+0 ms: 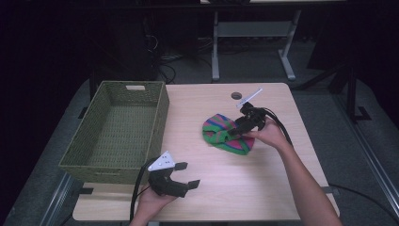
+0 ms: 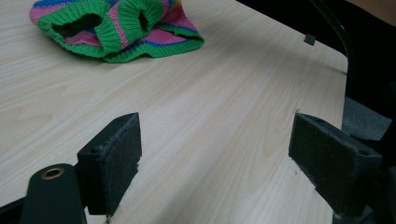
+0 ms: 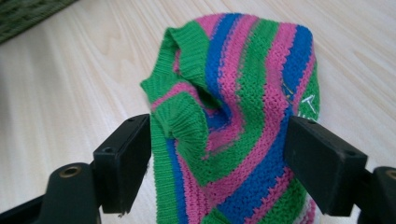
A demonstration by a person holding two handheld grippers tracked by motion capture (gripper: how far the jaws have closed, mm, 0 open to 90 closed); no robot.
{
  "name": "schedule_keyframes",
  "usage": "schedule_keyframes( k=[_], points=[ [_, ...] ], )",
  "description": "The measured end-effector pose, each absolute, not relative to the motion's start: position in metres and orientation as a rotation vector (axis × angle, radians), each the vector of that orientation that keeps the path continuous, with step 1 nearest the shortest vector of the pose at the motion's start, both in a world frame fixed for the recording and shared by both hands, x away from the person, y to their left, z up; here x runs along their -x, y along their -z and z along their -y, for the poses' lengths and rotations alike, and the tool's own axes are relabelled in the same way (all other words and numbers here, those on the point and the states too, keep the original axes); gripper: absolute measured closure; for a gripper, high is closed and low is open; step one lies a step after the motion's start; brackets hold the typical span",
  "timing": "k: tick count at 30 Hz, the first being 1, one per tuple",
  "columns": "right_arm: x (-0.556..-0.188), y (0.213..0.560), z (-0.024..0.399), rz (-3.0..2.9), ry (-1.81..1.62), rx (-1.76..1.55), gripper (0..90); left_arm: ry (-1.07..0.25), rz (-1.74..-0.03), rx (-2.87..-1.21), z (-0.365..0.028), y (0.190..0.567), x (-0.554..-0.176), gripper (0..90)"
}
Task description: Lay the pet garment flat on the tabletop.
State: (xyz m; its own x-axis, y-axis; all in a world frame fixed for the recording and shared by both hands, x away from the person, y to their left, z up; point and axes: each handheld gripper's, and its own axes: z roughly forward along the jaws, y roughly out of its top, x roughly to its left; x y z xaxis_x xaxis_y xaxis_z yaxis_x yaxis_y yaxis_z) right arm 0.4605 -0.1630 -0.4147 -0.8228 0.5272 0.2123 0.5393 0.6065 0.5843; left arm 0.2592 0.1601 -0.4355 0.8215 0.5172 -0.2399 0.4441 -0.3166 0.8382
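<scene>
Right of centre in the high view lies a small knitted garment (image 1: 225, 134), striped green, pink and blue, bunched on the pale wooden table (image 1: 263, 188). It sits in the middle band of the tabletop, well apart from the basket and clear of every table edge. In the right gripper view the knit (image 3: 238, 116) rises between the two black jaws, its green ribbed cuffs folded toward the left jaw and its stripes running diagonally; some pale stitched marks show near its right edge.

Over the garment's right-hand side, the right gripper (image 1: 241, 128) is held by a hand (image 1: 268, 134) whose forearm comes in from the lower right of the frame. Its jaws stand wide, one on each side of the cloth; the left pad lies just beside a cuff and the right pad close against the striped fabric, but neither visibly pinches it. A black cable trails from this gripper toward the right.

Near the bottom of the high view, left of centre, the left gripper (image 1: 184, 175) rests in the other hand (image 1: 153, 202) low over the front of the table, a grey three-cornered plate on top. Its jaws are spread wide with bare wood between them; in the left gripper view the garment (image 2: 116, 28) lies far off at the upper left.

At the left of the high view a green woven basket (image 1: 160, 117) stands on the table's left side. A small dark round mark (image 1: 236, 95) sits near the table's far edge.
</scene>
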Motion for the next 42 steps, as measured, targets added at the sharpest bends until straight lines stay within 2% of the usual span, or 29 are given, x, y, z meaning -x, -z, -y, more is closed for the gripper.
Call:
schedule_keyframes(
  k=[28, 35, 42],
  points=[
    [-0.461, 0.449, 0.141, 2.904, 0.829, 1.002, 26.5, -0.070, -0.705, -1.952, -0.160, 0.436, -0.260, 19.0],
    [-0.458, 0.450, 0.138, 2.968, 0.815, 1.011, 33.0, -0.075, -0.709, -1.954, -0.160, 0.436, -0.259, 18.9],
    [-0.450, 0.450, 0.132, 3.093, 0.758, 0.983, 44.0, -0.075, -0.706, -1.951, -0.160, 0.435, -0.259, 19.0]
  ],
)
